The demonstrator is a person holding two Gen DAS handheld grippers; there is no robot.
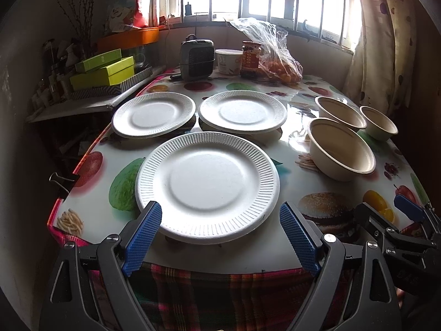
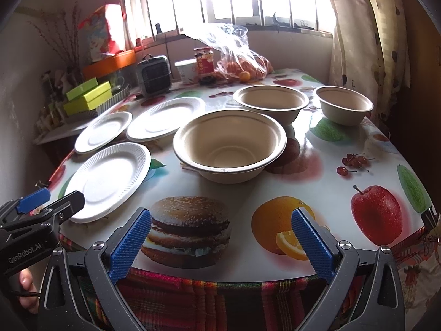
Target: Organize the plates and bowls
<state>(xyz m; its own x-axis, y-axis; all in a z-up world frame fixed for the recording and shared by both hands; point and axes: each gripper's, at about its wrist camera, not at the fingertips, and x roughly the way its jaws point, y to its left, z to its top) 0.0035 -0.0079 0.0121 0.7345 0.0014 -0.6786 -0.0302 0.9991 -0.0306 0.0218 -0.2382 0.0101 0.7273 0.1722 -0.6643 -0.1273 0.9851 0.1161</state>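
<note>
- Nothing looks sorted yet: 3 plates and 3 bowls lie apart on the bench, none stacked.
- The near plate sits at the bench's front edge, left of the printed burger; 2 more plates lie side by side behind it.
- The big bowl stands just behind the burger; 2 further bowls sit beyond it, towards the window.
- The left tongs gape wide and empty, their fingers either side of the near plate's front rim.
- The right tongs gape wide, empty, over the burger.
- Left to do, I judge: all stacking.
</note>
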